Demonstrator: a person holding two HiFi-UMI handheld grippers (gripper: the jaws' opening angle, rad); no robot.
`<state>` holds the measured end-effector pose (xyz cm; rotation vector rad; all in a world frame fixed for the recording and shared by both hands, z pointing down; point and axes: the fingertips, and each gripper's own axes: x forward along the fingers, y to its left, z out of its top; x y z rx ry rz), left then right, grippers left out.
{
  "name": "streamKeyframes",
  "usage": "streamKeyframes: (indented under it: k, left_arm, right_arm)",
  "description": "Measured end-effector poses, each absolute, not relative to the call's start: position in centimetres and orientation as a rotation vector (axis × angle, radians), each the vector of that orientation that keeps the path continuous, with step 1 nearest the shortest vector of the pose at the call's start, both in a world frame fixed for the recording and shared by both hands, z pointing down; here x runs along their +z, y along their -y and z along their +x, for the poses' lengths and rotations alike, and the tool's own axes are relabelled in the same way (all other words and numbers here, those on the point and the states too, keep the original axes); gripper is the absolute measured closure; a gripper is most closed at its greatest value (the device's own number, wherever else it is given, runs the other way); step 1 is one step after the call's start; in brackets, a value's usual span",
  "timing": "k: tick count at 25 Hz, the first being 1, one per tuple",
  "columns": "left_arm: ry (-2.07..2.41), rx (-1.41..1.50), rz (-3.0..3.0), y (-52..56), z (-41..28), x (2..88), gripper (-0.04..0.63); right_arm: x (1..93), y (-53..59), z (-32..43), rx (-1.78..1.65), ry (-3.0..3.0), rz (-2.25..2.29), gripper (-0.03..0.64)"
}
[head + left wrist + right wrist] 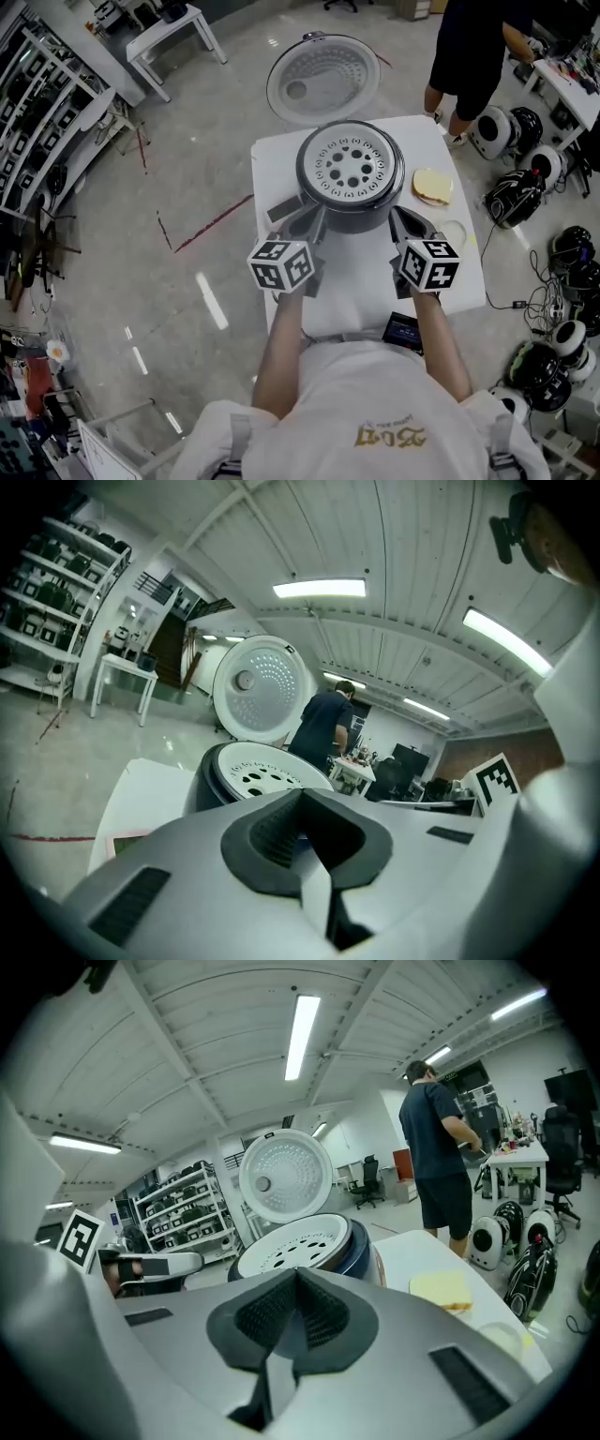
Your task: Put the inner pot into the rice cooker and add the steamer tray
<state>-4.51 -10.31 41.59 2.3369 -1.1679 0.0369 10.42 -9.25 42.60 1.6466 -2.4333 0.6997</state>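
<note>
We see rice cooker (pixel 349 217) on white bench (pixel 274 161), lid (pixel 323 80) swung open behind it. Perforated steamer tray (pixel 351 169) sits in cooker mouth. Left claw (pixel 305 221) pressed together, nothing pinched, at cooker's near left side. Right claw (pixel 405 223) also pressed together, nothing pinched, at near right side. Tips seem just clear of cooker wall, hard for us to tell from above. Yellow sponge (pixel 432 186) on bench, right of cooker.
</note>
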Motion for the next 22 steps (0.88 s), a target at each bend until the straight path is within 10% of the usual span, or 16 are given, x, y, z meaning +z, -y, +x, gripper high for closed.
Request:
streamKeyframes:
  k: [22]
  left_arm:
    - [1.18,0.017,2.36,6.7,-7.0,40.5,0.578]
  right_arm:
    - [42.6,4.6,8.5,0.698,2.406,1.665,0.606]
